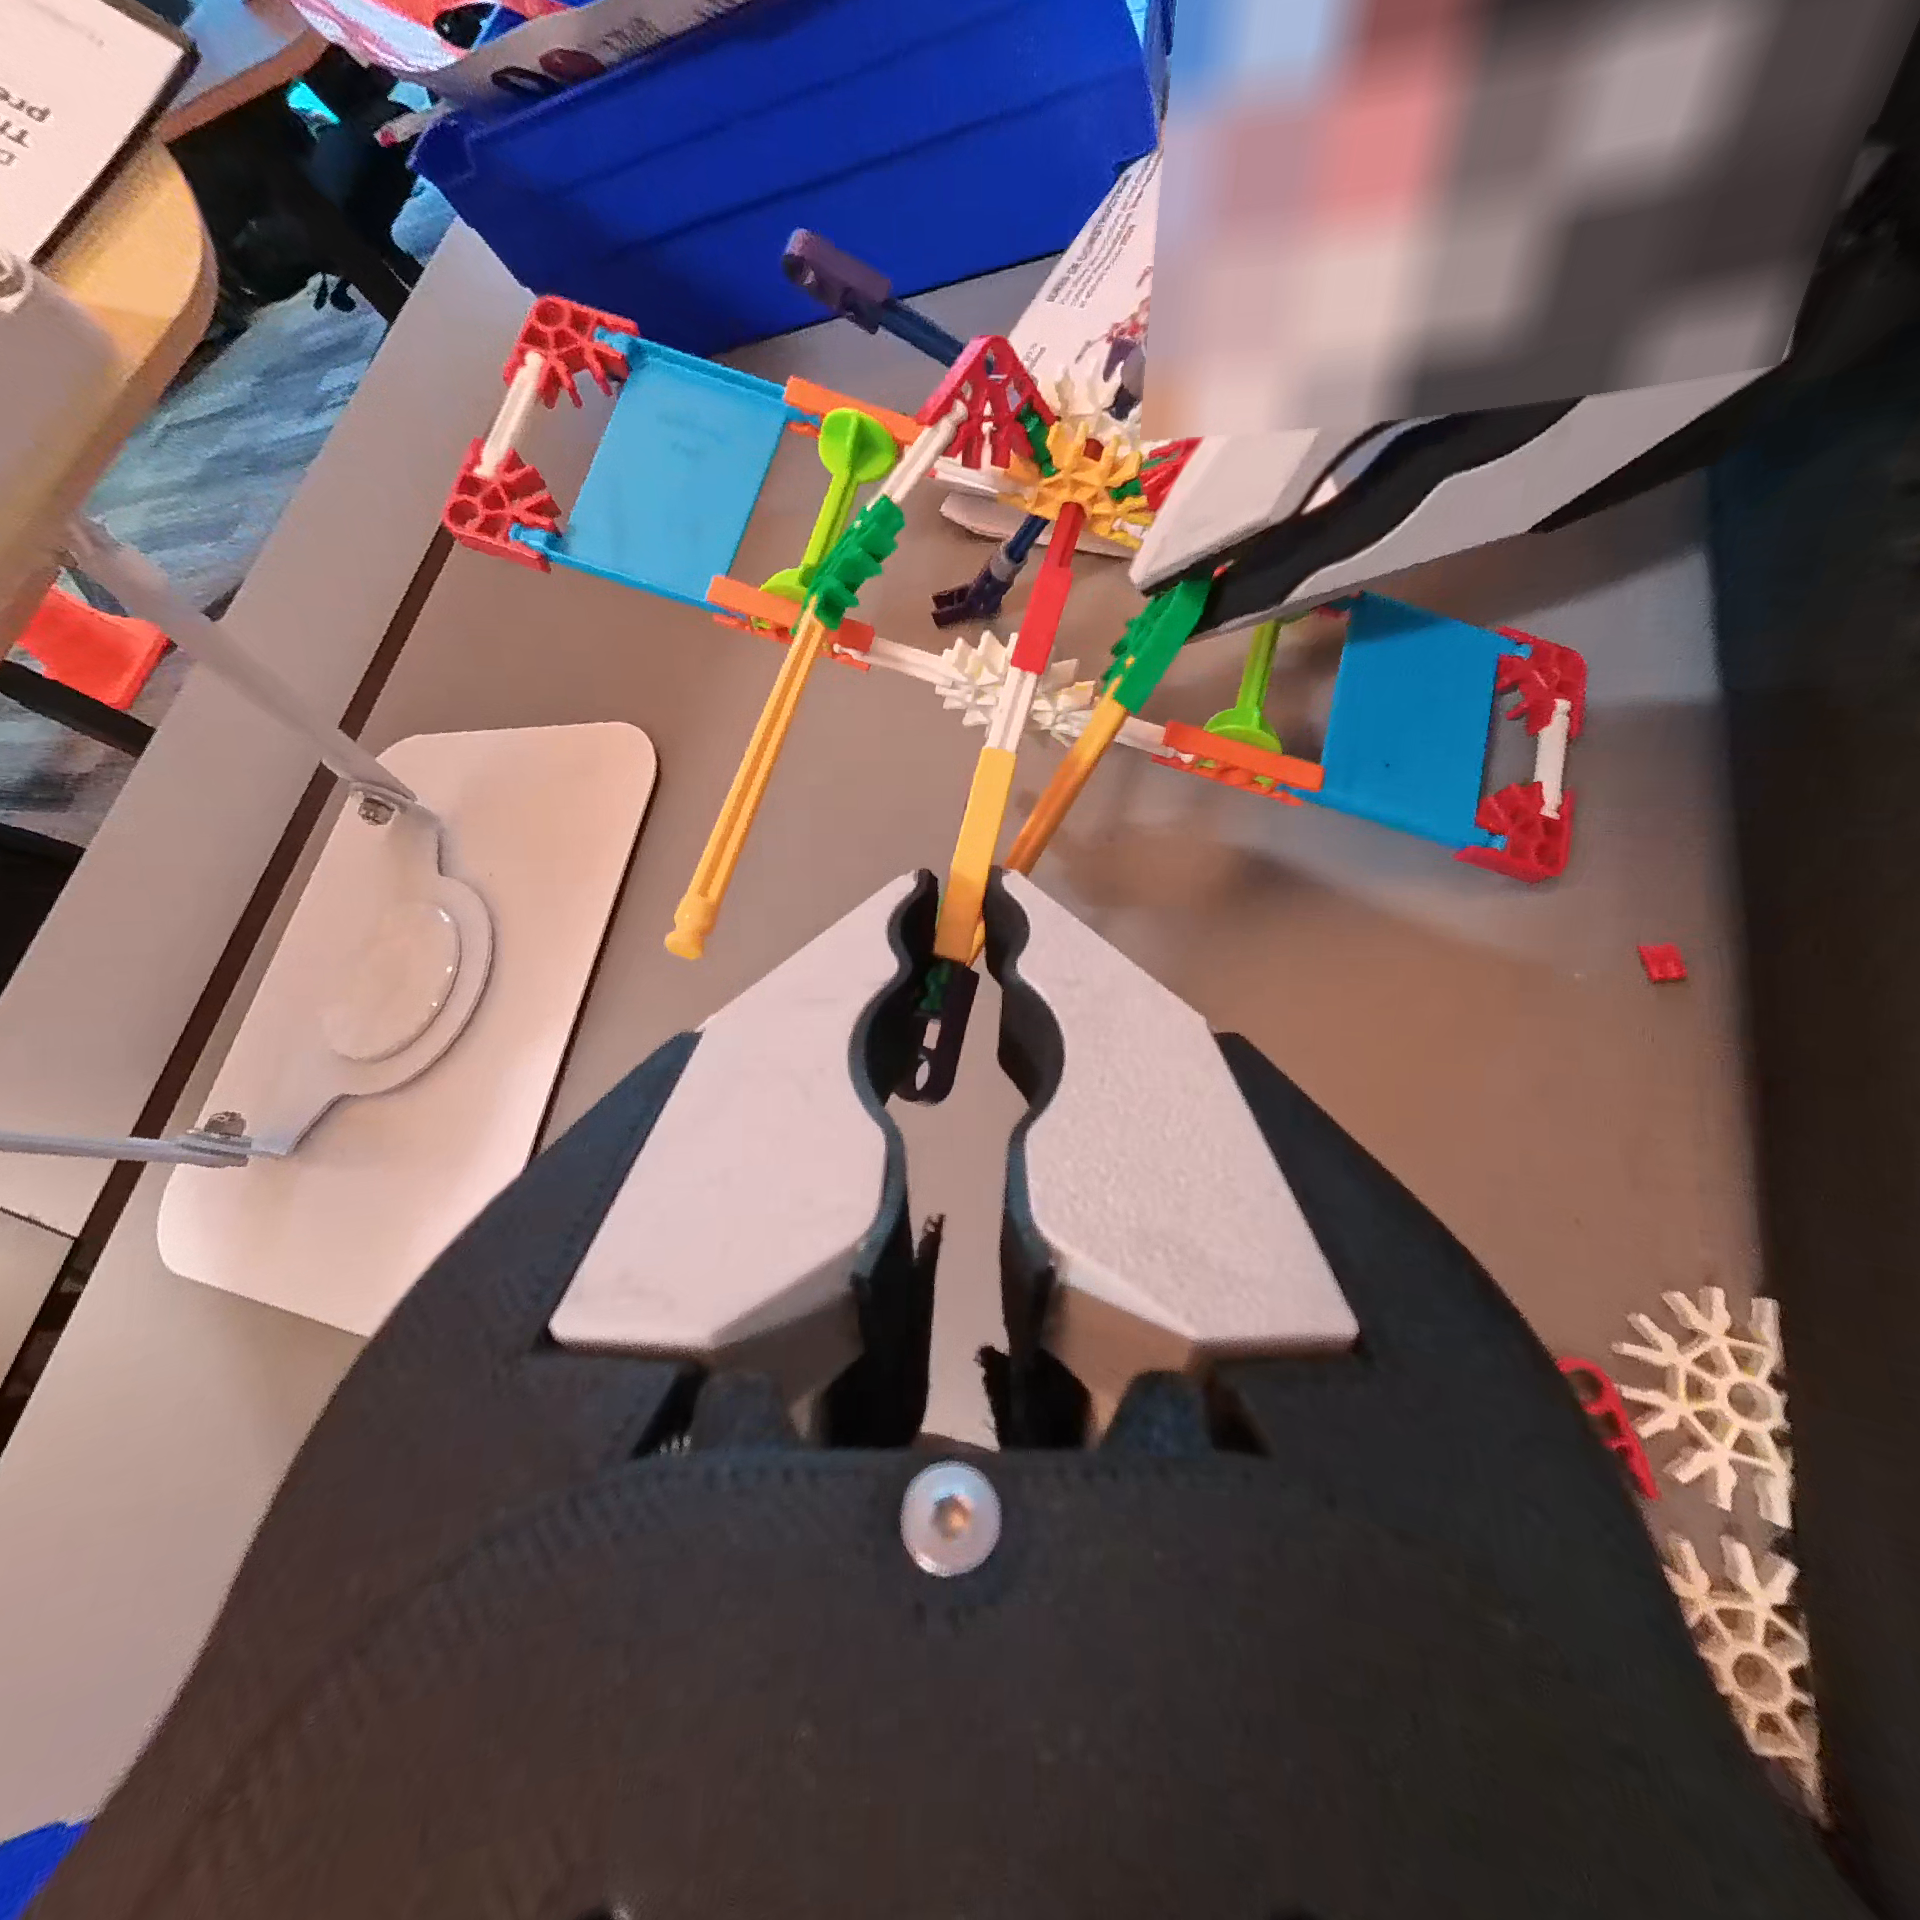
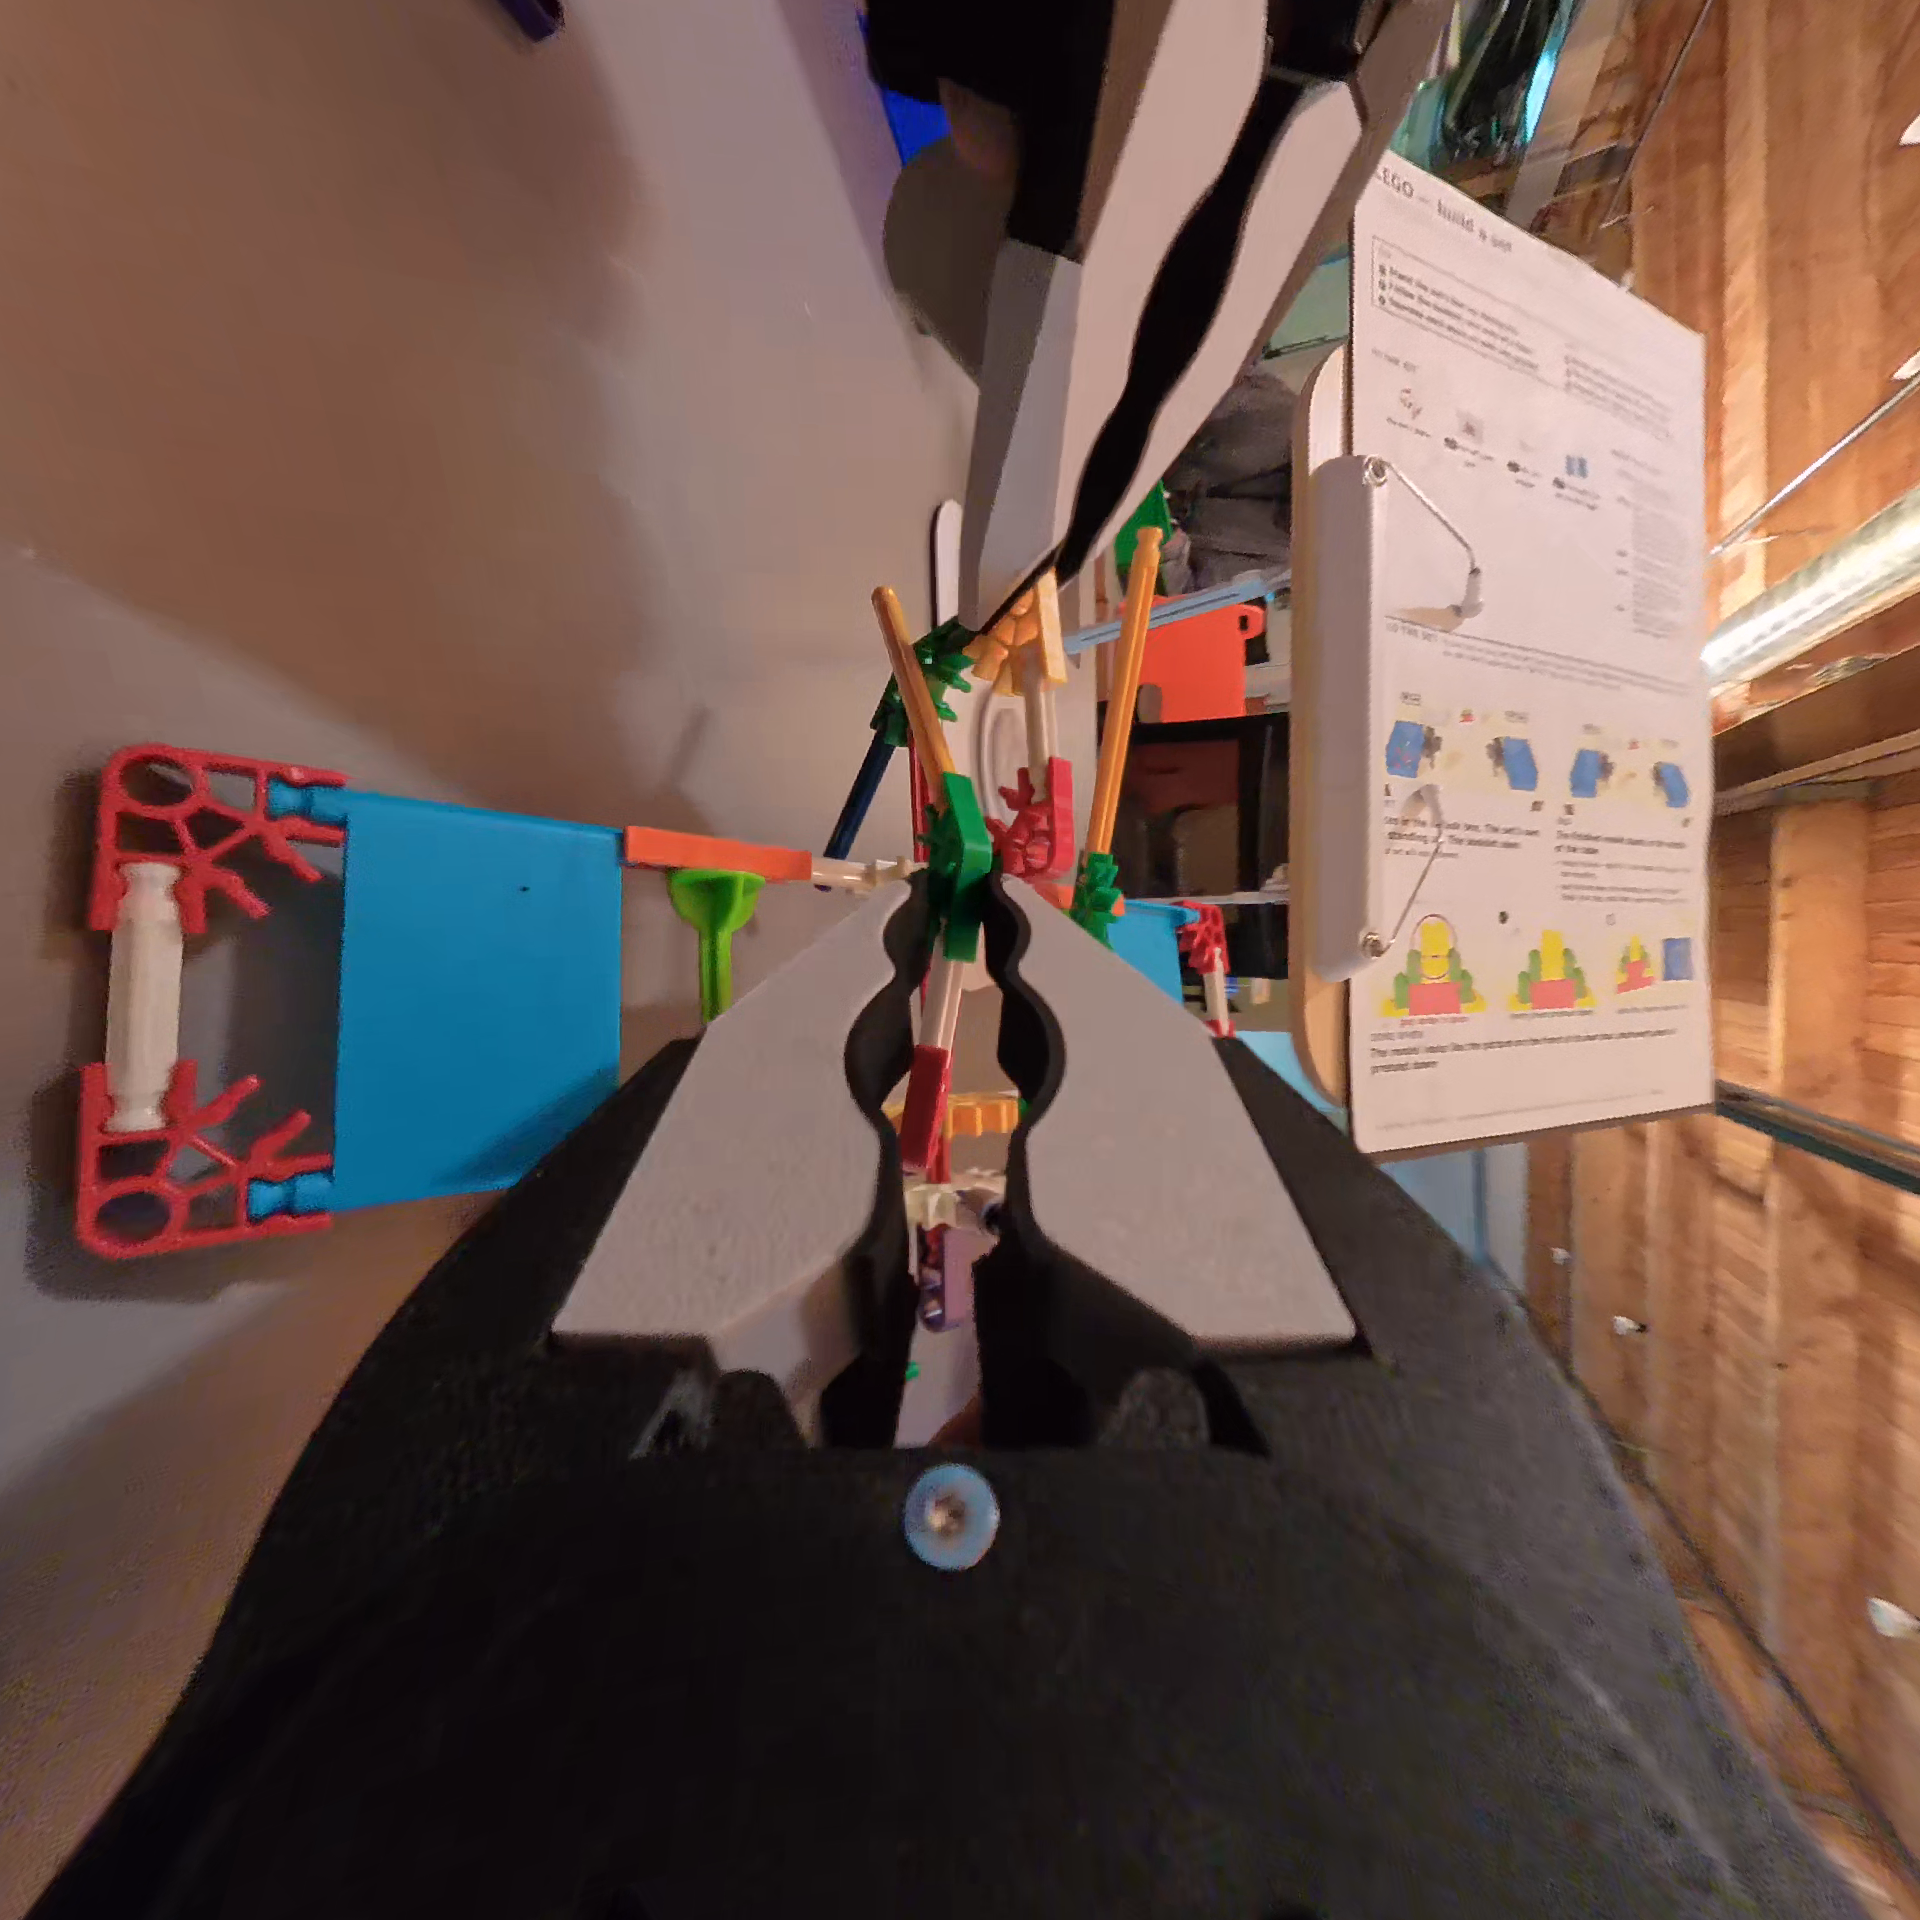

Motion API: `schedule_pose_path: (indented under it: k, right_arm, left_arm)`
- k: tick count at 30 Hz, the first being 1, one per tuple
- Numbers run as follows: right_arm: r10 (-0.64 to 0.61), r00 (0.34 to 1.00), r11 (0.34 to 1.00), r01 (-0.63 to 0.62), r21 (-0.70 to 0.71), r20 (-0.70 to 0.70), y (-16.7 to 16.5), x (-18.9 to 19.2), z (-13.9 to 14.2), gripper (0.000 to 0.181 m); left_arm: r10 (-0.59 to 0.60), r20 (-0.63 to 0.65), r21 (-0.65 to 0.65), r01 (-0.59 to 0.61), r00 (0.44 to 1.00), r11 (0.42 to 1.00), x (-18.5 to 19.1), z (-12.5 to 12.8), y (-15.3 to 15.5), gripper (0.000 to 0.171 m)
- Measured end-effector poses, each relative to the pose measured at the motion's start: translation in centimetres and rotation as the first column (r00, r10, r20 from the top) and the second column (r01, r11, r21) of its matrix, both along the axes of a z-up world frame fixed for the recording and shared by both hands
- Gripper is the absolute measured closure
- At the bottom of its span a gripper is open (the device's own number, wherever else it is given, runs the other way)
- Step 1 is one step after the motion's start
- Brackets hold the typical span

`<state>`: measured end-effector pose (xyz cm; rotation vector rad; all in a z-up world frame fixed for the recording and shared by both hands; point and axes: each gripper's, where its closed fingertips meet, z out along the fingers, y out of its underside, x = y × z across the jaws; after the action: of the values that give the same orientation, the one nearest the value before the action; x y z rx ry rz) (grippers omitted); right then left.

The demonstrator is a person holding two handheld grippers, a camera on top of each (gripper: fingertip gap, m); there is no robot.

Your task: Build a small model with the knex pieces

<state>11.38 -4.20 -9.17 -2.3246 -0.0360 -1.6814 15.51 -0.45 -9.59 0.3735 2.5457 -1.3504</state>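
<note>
Gripping a yellow rod of the toy model, the left claw is closed on the rod's near end, where a dark connector sits between its fingers. The model stands on the grey desk, its two blue panels spread to either side. The right claw is closed on a green connector at the model's middle, with a white-and-red rod running back between its fingers. Both claws hold the same model from different sides. Loose white snowflake pieces lie near on the desk, a blue bin stands behind, and an instruction sheet stands just beyond the model on a stand.
</note>
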Motion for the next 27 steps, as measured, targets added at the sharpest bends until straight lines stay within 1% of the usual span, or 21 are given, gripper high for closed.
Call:
schedule_pose_path:
  k: [5, 12, 15, 18, 21, 23, 24, 27]
  right_arm:
    - [0.017, 0.997, 0.996, -0.01, -0.086, 0.074, 0.3, -0.1, 0.1, 0.175]
    - [0.049, 0.989, 0.993, -0.034, -0.109, 0.139, 0.7, -0.3, 0.5, 0.175]
    - [0.04, 0.995, 0.995, -0.032, -0.091, 0.087, 0.6, -0.2, -0.3, 0.174]
    - [0.022, 1.0, 1.0, -0.022, -0.018, 0.01, 0.6, -0.3, -0.6, 0.175]
    - [0.008, 0.997, 0.998, -0.004, 0.055, -0.076, 1.3, -1.0, -0.3, 0.171]
    - [-0.038, 0.987, 0.994, 0.053, 0.098, -0.154, 1.4, -1.1, -0.2, 0.166]
    - [-0.065, 0.985, 0.992, 0.081, 0.098, -0.157, 1.3, -0.8, -0.1, 0.166]
    - [-0.159, 0.97, 0.987, 0.158, -0.016, -0.184, 0.5, 0.3, -1.2, 0.164]
  left_arm:
    - [0.007, -0.025, -0.009, -0.007, 1.0, 1.0, 0.1, 0.3, 0.1, 0.165]
    - [0.008, -0.075, -0.021, -0.01, 0.997, 1.0, 0.2, 0.7, 0.3, 0.164]
    - [0.001, -0.063, 0.006, -0.001, 0.998, 1.0, 0.1, 0.2, 0.3, 0.165]
    - [-0.003, -0.052, 0.027, 0.004, 0.999, 1.0, -0.3, -0.2, 0.1, 0.167]
    - [0.005, -0.046, 0.036, -0.003, 0.999, 0.999, -0.5, -0.2, -0.1, 0.169]
    - [0.0, -0.045, 0.036, 0.001, 0.999, 0.999, -0.8, -0.2, -0.2, 0.169]
    - [-0.005, -0.046, 0.037, 0.006, 0.999, 0.999, -0.9, -0.3, -0.2, 0.169]
    - [-0.008, -0.051, 0.037, 0.01, 0.999, 0.999, -1.1, -0.2, -0.3, 0.169]
